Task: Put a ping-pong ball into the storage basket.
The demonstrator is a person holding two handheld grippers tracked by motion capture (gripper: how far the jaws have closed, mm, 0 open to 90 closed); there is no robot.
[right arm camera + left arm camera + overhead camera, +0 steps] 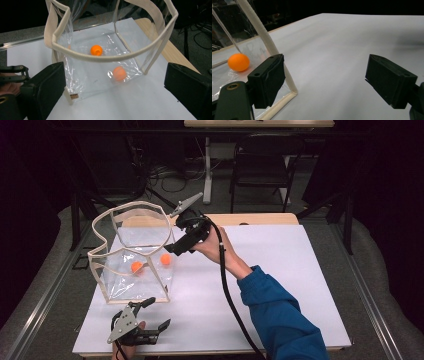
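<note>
A clear plastic bag (131, 287) with beige trim stands open on the white sheet (280, 285), left of centre. Two orange balls (136, 267) (165, 259) lie on its bottom. My right gripper (172, 249) hovers at the bag's right side, just outside the rim. In the right gripper view it stands open (112, 92), nothing between its jaws, looking down over the rim (110, 58) at both balls (96, 50) (119, 73). My left gripper (157, 312) rests near the front edge, open (325, 82) and empty, beside the bag's corner trim (262, 32), with one ball (238, 62) behind the plastic.
The white sheet stretches wide to the right of the bag. A wooden table edge (260, 218) shows behind it. A black chair (262, 160) and a white table leg (207, 165) stand beyond. The right gripper's cable (227, 285) trails across the sheet.
</note>
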